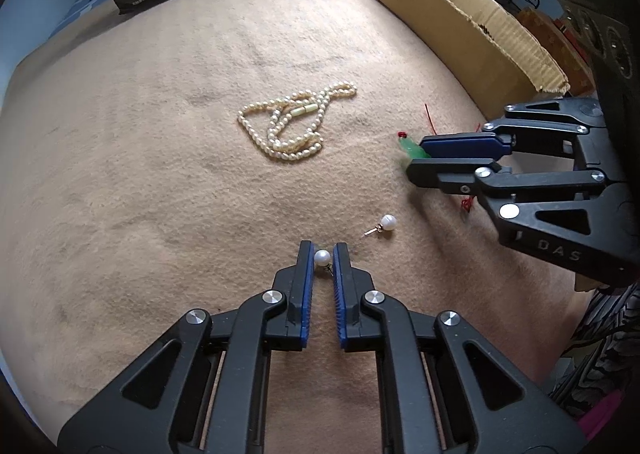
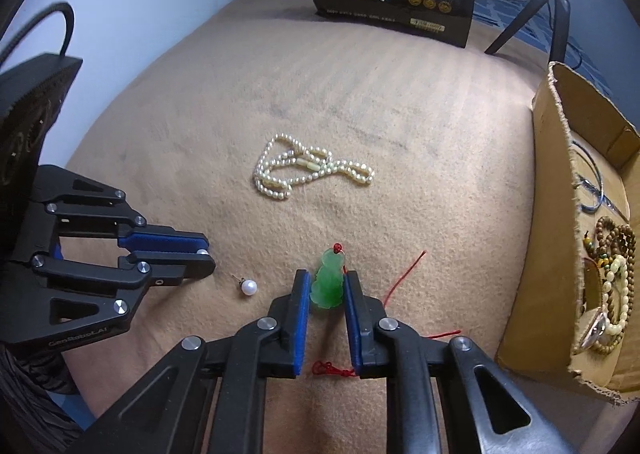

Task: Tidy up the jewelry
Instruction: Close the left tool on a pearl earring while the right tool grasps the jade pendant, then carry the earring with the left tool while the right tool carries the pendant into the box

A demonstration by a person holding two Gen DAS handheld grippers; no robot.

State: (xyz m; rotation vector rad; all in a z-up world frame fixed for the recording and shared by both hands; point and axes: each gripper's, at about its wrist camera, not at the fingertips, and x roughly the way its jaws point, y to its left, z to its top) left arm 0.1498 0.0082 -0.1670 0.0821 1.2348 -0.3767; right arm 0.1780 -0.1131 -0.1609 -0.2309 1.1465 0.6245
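The left gripper (image 1: 323, 254) pinches a round white pearl stud earring (image 1: 322, 257) on the tan felt cloth (image 1: 160, 174), where the smooth bead may squirt free.

Counter cloth (image 1: 160, 134): matt tan felt, fuzzy. Pearl necklace (image 1: 296, 122): glossy. Pendant (image 2: 329, 280): translucent green, smooth. Box (image 2: 560, 254): rough corrugated cardboard, torn edges.
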